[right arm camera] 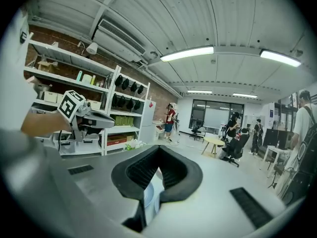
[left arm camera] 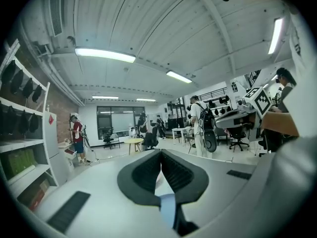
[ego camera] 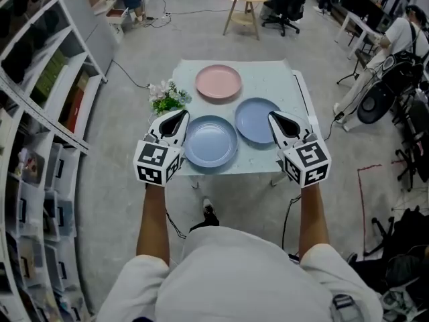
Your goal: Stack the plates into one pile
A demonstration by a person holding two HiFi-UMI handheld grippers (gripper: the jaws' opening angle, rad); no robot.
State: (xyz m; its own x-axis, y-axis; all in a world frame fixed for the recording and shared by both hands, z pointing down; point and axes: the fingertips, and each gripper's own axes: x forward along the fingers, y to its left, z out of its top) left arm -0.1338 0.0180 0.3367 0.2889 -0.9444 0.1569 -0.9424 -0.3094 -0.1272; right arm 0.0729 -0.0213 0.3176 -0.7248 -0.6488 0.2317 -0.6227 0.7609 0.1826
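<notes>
In the middle of the room stands a small pale table [ego camera: 268, 79]; its near corners are hidden behind the two grippers' marker cubes. Three plates lie on it, apart and unstacked. The pink plate [ego camera: 218, 82] is at the far side. The right blue plate [ego camera: 257, 120] is nearer, its right rim cut off by the right gripper [ego camera: 273, 116]. The near blue plate [ego camera: 210, 141] is left of it, its left rim covered by the left gripper [ego camera: 179, 115]. Both grippers hang above the table's near side, jaws clenched on nothing. Their own views look out over the room, with only a sliver of blue showing under the closed jaws. A small bunch of flowers [ego camera: 167, 97] sits at the table's left edge.
</notes>
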